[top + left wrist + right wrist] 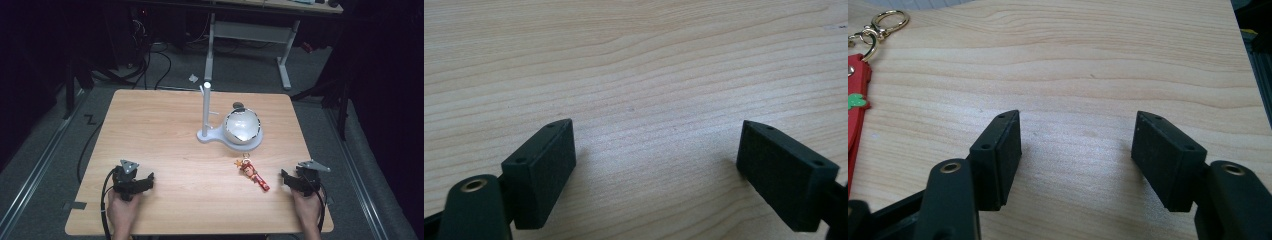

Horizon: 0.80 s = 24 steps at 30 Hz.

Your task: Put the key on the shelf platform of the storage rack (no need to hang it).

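- Resting on the near left part of the wooden desk (165, 125), the left hand-held gripper (145, 182) is being held by a hand (122, 210) coming in from the bottom edge.
- Its jaws are standing wide apart in the left gripper view (656, 150) — released, with bare wood grain between them.
- The right hand-held gripper (284, 178) is sitting near the right edge of the desk, gripped by the other hand (306, 207).
- Its jaws are also gaping in the right gripper view (1078, 142) — released, nothing lying between the pads.
- A red keychain figure (254, 175) is lying flat on the desk, just to the left of the right hand-held gripper and not touching it.
- In the right gripper view the keychain figure (857, 107) is showing at the left edge, its gold clasp ring (888, 20) pointing away.
- Behind the keychain, a white stand (206, 112) with an upright post is standing mid-desk, its base carrying a round white bowl (242, 126).
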Tool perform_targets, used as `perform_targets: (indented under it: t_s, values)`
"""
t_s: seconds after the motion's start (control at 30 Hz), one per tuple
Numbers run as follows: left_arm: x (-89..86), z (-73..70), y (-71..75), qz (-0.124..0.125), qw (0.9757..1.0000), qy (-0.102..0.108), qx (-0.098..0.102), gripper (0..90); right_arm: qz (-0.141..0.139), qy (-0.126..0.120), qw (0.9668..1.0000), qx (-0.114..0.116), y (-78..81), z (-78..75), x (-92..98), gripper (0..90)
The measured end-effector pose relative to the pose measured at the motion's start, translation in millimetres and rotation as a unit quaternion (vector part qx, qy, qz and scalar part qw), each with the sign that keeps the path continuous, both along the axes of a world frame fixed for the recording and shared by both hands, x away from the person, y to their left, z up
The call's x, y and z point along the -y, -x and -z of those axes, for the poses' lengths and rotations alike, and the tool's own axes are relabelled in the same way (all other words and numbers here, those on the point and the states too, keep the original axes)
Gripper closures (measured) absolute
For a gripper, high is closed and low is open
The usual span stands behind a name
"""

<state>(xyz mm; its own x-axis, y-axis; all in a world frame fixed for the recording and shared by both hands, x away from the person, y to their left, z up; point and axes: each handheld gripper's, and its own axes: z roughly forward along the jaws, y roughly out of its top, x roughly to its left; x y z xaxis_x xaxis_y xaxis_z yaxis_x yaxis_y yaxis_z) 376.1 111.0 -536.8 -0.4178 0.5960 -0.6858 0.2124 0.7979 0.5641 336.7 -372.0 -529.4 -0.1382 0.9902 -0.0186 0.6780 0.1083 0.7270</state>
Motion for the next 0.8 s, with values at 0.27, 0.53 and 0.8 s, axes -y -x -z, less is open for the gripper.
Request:
perform_targets:
  t_s: [0.27, 0.53, 0.8]
  values:
    - [-0.1, 0.1, 0.0, 0.000, 1.0000, -0.001, 0.000, 16.1, -0.002, 0.000, 1.0000, -0.001, 0.1, 0.0, -0.3, 35.3]
    - [-0.1, 0.1, 0.0, 0.001, 1.0000, -0.002, 0.000, 16.1, -0.002, 0.000, 1.0000, -0.001, 0.2, 0.0, -0.5, 35.2]
    - [0.0, 0.0, 0.0, 0.000, 1.0000, -0.001, 0.000, 16.1, -0.002, 0.000, 1.0000, -0.001, -0.1, 0.0, -0.5, 35.4]
